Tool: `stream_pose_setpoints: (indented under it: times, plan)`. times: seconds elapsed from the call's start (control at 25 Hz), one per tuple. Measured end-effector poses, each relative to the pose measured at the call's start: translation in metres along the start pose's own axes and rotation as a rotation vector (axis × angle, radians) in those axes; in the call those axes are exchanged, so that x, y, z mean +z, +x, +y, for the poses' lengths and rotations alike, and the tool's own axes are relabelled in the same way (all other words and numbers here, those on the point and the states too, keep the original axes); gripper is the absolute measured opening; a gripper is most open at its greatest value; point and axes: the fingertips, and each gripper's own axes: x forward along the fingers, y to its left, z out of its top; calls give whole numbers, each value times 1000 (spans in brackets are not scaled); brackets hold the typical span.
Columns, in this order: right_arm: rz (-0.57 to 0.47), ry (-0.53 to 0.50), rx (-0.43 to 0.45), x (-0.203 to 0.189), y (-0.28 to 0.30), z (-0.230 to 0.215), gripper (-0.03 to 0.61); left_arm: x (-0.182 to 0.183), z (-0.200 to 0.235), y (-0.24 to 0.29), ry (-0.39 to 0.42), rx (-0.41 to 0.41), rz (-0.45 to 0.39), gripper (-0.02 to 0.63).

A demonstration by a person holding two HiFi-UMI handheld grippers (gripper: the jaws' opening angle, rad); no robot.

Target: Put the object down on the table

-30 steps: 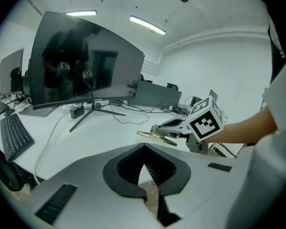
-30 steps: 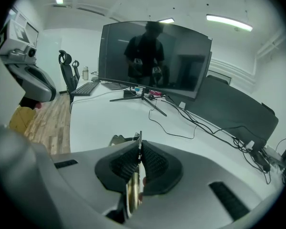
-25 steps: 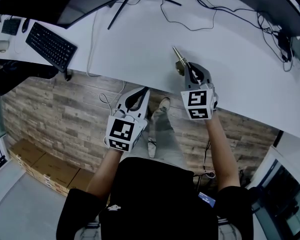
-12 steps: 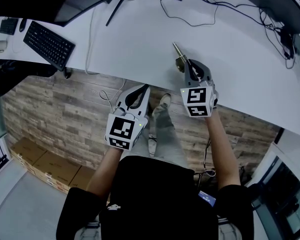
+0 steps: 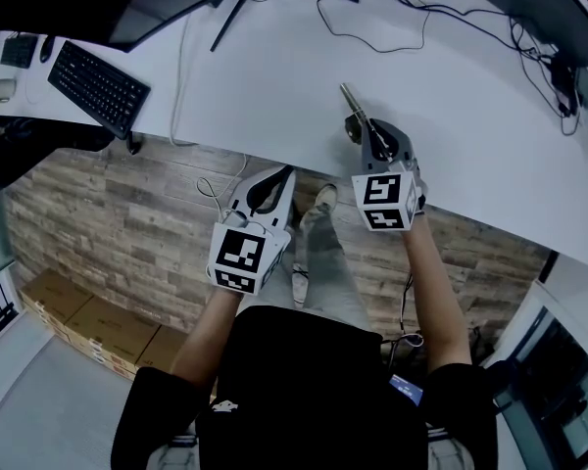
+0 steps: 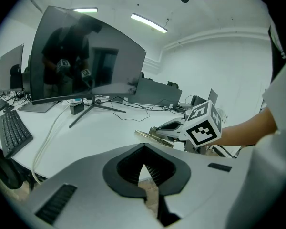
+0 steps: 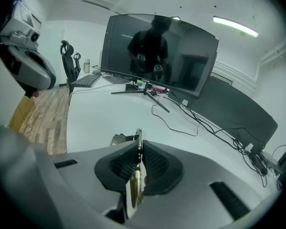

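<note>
A thin brass-coloured metal piece juts forward from my right gripper, just above the near edge of the white table. The right gripper is shut on the piece, and its ribbed pads pinch the flat plate edge-on. From the left gripper view the metal piece hangs low over the table with the right gripper's marker cube behind it. My left gripper hovers over the wooden floor in front of the table. The left gripper is shut with nothing in it.
A black keyboard lies at the table's left. A monitor stand and loose black cables are at the back. Cardboard boxes stand on the floor at lower left. A large curved monitor faces me.
</note>
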Motion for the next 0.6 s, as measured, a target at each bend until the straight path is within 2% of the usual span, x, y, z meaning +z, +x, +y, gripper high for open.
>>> stream_pose_setpoints:
  times: [0.24,0.4,0.6]
  plan:
    - [0,-11,21,1,1,9,28,0,0,-2,-25,0,-1,14]
    - [11,-73,20,-1,5,13,31,1,-2,-2,-27,0,-1,14]
    - [21,-88,33,-3,7,17,51,-3,-4,-3,-22,-4,-1,14]
